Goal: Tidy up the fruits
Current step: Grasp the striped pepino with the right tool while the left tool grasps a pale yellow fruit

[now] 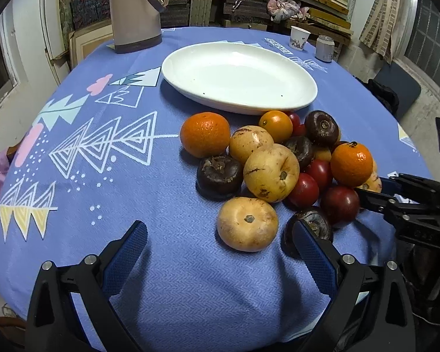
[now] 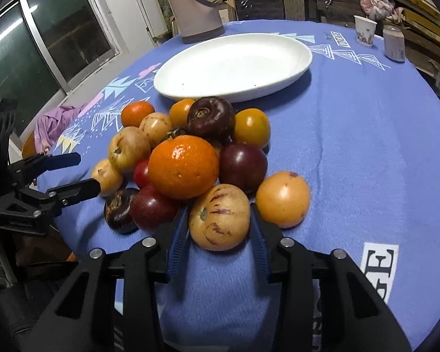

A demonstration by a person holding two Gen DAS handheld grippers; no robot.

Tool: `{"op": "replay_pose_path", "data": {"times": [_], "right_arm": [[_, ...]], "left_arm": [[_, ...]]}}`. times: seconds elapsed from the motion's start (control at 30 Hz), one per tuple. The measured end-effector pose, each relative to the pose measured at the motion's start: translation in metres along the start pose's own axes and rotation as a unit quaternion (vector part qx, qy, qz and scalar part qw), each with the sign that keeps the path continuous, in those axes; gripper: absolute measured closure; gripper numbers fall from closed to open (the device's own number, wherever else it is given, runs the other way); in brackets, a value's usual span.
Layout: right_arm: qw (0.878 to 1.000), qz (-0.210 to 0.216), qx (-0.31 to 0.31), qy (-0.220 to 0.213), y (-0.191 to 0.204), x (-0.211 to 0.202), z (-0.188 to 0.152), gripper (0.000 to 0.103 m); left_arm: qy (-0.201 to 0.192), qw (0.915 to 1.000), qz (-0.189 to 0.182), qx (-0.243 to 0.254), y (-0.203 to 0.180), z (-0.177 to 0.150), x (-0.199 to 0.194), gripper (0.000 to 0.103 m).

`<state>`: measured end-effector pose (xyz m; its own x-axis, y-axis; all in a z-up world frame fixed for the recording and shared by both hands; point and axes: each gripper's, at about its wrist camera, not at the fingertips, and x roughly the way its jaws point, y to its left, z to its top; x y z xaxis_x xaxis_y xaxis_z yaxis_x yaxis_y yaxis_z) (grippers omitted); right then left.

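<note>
A pile of fruits lies on the blue tablecloth in front of an empty white oval plate, which also shows in the right wrist view. The pile holds oranges, yellow-brown fruits, dark purple ones and red ones. My left gripper is open and empty just short of a tan fruit. My right gripper has its blue pads on both sides of a purple-streaked yellow fruit at the near edge of the pile. A big orange sits just behind it.
A tall pink jug stands behind the plate at the far left. A paper cup and a can stand at the far right. The round table's edge curves close on both sides. Shelves with boxes fill the background.
</note>
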<state>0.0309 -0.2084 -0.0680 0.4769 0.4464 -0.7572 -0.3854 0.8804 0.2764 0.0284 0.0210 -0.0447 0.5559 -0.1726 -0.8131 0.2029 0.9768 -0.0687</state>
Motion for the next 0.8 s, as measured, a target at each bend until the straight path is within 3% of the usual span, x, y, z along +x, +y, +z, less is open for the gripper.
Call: {"op": "replay_pose_path", "data": {"times": [0.3, 0.33, 0.4, 0.57, 0.67, 0.73, 0.8], "right_arm": [[1.0, 0.012, 0.005, 0.003, -0.011, -0.01, -0.004, 0.064], [1.0, 0.014, 0.006, 0.003, -0.012, -0.01, -0.004, 0.064], [1.0, 0.016, 0.005, 0.005, -0.011, -0.009, -0.006, 0.064], [1.0, 0.015, 0.002, 0.003, -0.01, -0.008, -0.007, 0.064], [1.0, 0.013, 0.002, 0.003, -0.009, -0.008, -0.007, 0.064], [1.0, 0.011, 0.001, 0.002, -0.008, -0.008, -0.007, 0.064], [1.0, 0.008, 0.0, 0.001, -0.008, -0.01, -0.007, 0.064]], "left_arm": [[0.017, 0.9998, -0.012, 0.003, -0.001, -0.001, 0.012, 0.005], [0.017, 0.9997, -0.016, 0.003, 0.001, 0.0, 0.014, 0.014], [0.032, 0.9992, -0.023, 0.008, 0.001, 0.0, 0.021, 0.023], [0.02, 0.9988, -0.012, 0.043, -0.004, -0.003, 0.022, 0.023], [0.006, 0.9983, -0.019, 0.055, -0.005, -0.003, 0.023, 0.032], [-0.001, 0.9977, -0.032, 0.06, -0.007, -0.002, 0.021, 0.058], [0.0, 0.9975, -0.032, 0.063, -0.008, -0.001, 0.022, 0.058]]}}
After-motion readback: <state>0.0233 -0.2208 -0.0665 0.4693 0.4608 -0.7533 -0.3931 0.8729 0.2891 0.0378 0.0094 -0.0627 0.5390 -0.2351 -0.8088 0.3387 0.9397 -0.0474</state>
